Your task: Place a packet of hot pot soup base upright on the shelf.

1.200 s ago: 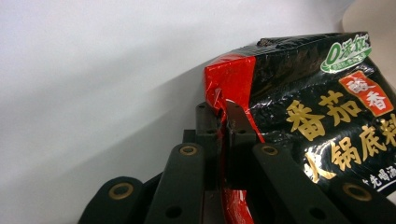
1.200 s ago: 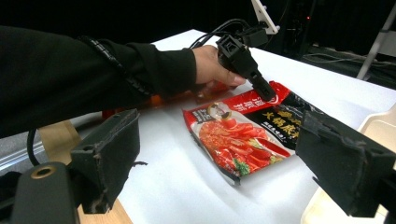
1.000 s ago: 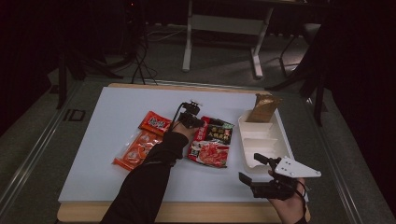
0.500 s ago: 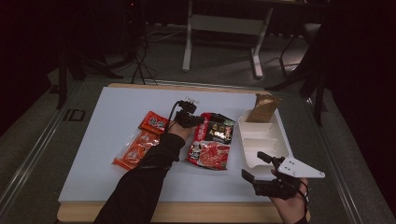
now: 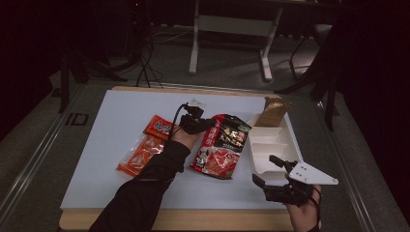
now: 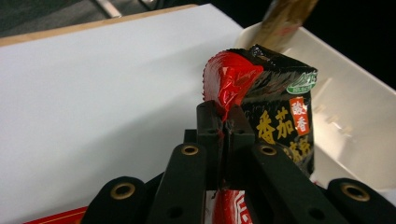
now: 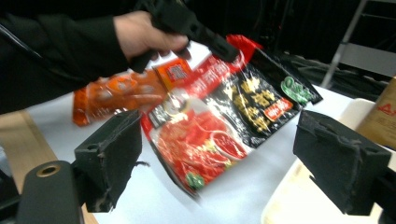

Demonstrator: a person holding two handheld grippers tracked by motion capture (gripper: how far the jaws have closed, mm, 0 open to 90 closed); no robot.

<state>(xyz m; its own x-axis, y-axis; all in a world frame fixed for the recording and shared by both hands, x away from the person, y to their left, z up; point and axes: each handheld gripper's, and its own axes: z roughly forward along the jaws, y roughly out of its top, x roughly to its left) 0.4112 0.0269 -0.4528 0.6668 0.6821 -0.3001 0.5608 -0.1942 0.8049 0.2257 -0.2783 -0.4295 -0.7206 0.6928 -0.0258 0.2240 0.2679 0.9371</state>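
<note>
Orange plastic marks the far-left end of the row: an orange snack pack [image 5: 141, 153] lies flat on the white table [image 5: 96, 145], well left of the white tray [image 5: 270, 150], with a smaller orange-red packet [image 5: 158, 126] just beyond it. Next toward the tray comes the left gripper [image 5: 193, 120], its jaws pinched shut on the upper corner of the red-and-black sauce pouch [image 5: 223, 147]; the left gripper view shows the crimped red edge of that pouch [image 6: 233, 79] squeezed flat between the two closed jaws. The pouch sits just left of the tray, its top corner lifted by the grip while its lower end appears to rest on the table, the film buckling where it is held.

It looks like a soft, glossy foil bag, light to middling in weight, with contents that would sag toward the low end. Slick film may slip if held on the flat face, so the sealed seam at the corner seems the best hold, as taken now; a second grip on the opposite edge would keep it from swinging.

Right of the pouch the compartmented tray is empty but for a brown packet [image 5: 272, 110] leaning at its far end. Nearest the person, just before the tray's near end, the right gripper [image 5: 270, 174] hangs with jaws spread wide, holding nothing, facing the pouch
</note>
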